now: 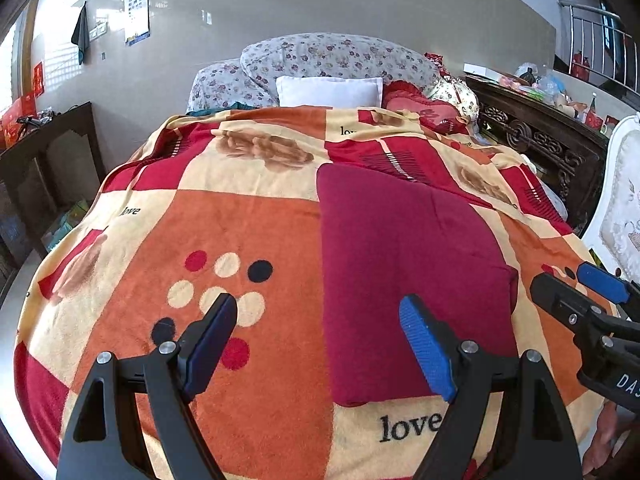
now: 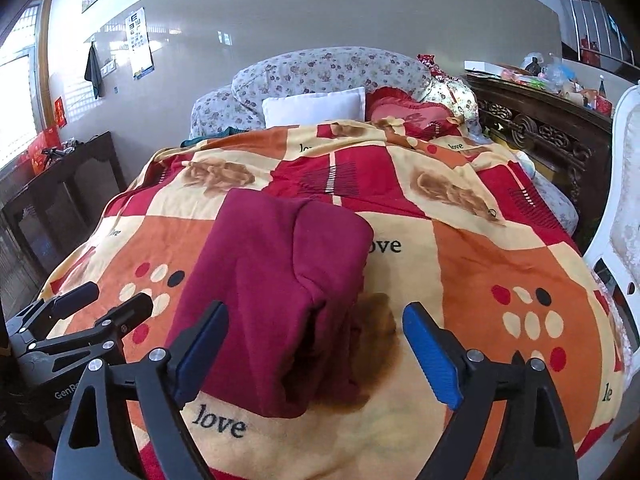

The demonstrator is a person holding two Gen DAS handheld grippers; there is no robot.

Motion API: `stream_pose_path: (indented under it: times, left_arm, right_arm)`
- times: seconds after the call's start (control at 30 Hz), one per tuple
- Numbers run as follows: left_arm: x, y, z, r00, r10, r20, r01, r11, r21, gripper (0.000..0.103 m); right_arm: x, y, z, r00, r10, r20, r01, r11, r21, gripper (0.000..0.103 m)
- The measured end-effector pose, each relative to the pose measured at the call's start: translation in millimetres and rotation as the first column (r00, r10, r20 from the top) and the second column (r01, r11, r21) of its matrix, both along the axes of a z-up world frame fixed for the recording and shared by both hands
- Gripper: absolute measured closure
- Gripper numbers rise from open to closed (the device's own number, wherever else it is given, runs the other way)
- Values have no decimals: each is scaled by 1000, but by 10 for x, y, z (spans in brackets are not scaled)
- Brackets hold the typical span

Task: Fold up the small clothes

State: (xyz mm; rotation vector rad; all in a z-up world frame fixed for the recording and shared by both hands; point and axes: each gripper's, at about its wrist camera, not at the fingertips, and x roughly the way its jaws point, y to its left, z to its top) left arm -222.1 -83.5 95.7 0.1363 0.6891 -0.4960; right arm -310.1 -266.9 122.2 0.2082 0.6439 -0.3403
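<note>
Garment (image 1: 412,280) on patterned bedspread (image 1: 248,240)

Blanket (image 1: 240,240) bare left of folded garment (image 1: 400,272); pillows (image 1: 328,92) & chair (image 1: 624,208) hem far/right sides

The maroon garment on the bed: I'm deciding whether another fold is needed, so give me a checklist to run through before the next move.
1. Left gripper free of cloth: ok, jaws open, nothing between them.
2. Right gripper free of cloth: ok, jaws open above the maroon garment, pads not pressing it.
3. Garment lies wholly on the blanket: ok.
4. Garment already folded: ok, layers are doubled over with a rounded fold at the far end.
5. Fold is tidy: not ok, the near right edge is bunched and uneven.
6. Sleeves tucked inside: cannot tell, none show.
</note>
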Motion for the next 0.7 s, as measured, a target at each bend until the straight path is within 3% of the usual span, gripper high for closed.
stream_pose_path:
  times: [0.7]
  left_arm:
    - [12,-33,-28,1000,-4,-5,4,1000,3,20]
  right_arm:
    - [53,-15,-37,1000,10,-14,-10,1000,21,9]
